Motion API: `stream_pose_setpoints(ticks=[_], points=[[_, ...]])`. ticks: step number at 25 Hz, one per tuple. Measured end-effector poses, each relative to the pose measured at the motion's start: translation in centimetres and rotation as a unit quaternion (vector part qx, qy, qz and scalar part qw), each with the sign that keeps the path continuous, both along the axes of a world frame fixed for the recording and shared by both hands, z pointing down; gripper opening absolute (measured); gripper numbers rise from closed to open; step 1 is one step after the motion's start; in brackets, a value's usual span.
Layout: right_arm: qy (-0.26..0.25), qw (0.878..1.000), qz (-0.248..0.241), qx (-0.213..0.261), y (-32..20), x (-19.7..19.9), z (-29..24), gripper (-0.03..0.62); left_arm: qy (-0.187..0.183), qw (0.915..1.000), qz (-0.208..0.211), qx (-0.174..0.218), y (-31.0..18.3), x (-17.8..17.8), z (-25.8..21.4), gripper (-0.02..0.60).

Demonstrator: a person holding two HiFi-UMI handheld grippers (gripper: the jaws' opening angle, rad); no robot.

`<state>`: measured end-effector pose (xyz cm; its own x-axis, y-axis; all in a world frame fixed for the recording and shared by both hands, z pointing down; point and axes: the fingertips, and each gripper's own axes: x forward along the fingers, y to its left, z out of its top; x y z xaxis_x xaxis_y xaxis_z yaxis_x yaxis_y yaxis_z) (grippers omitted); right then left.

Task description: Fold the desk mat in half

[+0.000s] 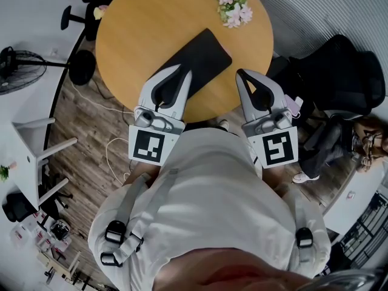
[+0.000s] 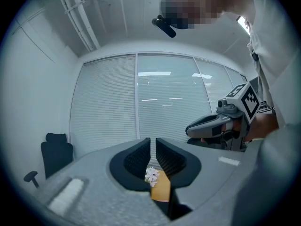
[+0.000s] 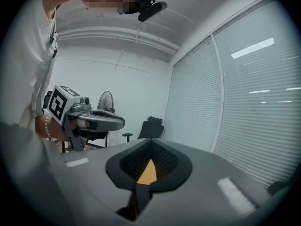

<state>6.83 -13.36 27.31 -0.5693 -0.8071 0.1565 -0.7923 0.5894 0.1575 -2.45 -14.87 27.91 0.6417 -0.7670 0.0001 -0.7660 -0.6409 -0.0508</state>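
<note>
The jaws of the left gripper [image 2: 153, 140] are standing slightly apart, gripping nothing; those of the right gripper [image 3: 150, 141] are meeting at their tips, empty. Just ahead, the black desk mat [image 1: 197, 56] is lying flat and unfolded, slantwise on the round wooden counter [image 1: 139, 23], with flowers [image 1: 232, 6] well apart from it.

Desk mat [image 1: 197, 59], centre: black, matt, smooth. Round table [image 1: 139, 29] under it: wood-look top, smooth, low sheen. Floor [image 1: 85, 126], left: wood planks w/ visible grain. Left gripper [image 1: 182, 71] & right gripper [image 1: 241, 73]: grey matt plastic shells; pads [image 2: 138, 158] black, ribbed. Shirt [image 1: 206, 187], bottom: white cloth, matt.
</note>
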Motion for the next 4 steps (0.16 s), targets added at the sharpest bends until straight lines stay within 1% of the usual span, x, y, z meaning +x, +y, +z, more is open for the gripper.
stream_pose_setpoints(ticks=[4], points=[[0.002, 1.000, -0.001, 0.000, -0.26, -0.07, 0.00, 0.005, -0.003, 1.0000, 0.003, -0.002, -0.20, 0.14, 0.13, 0.041]])
